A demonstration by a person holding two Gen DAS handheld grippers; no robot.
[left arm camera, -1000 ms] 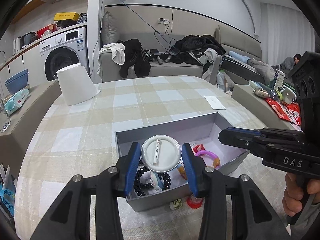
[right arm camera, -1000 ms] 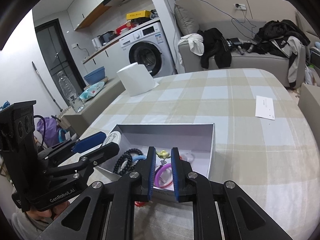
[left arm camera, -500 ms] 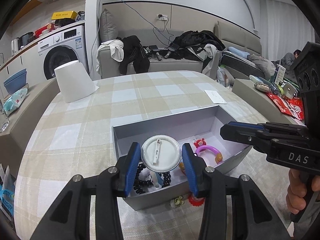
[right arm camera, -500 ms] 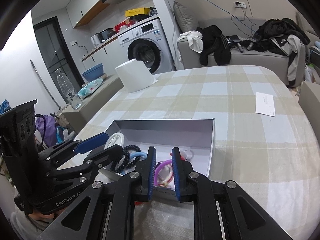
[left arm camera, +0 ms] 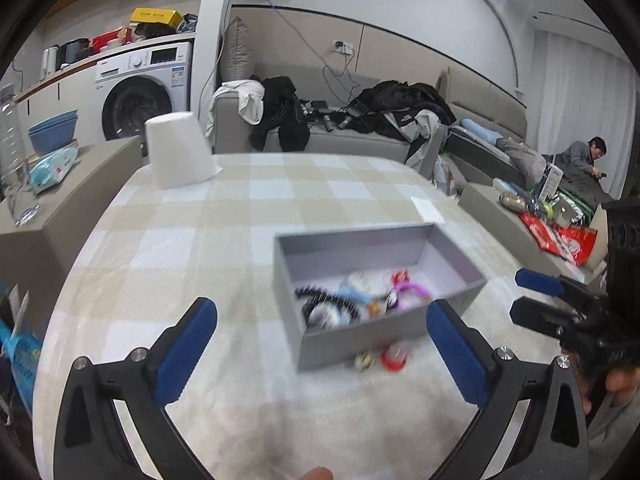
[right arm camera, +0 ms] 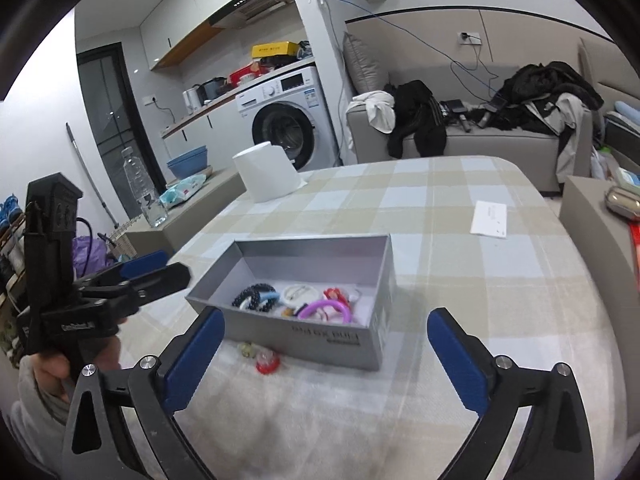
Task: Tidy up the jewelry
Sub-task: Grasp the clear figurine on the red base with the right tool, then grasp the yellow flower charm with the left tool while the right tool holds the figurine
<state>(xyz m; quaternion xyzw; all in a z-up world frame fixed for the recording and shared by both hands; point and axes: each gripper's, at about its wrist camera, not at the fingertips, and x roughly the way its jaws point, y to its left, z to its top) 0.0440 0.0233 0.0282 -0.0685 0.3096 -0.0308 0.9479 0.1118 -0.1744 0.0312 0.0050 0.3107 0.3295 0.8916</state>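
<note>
A grey open box (right arm camera: 372,280) (left arm camera: 360,240) stands on the checked tablecloth. In it lie a black bead bracelet (right arm camera: 250,298), a white round piece (right arm camera: 298,293), a purple ring (right arm camera: 326,309) and other small pieces. A red piece (right arm camera: 267,362) (left arm camera: 394,359) and a pale flower piece (right arm camera: 247,349) lie on the cloth in front of the box. My left gripper (left arm camera: 320,344) is open and empty, back from the box. My right gripper (right arm camera: 326,346) is open and empty, above the cloth before the box.
A white upturned cup (right arm camera: 266,176) stands at the table's far left. A white paper slip (right arm camera: 489,219) lies at the far right. Grey benches flank the table; a sofa with clothes (right arm camera: 460,128) is behind it.
Both grippers have opened wide and drawn back from the box. The white round piece that my left gripper held now lies in the box. The left view is blurred from motion.
</note>
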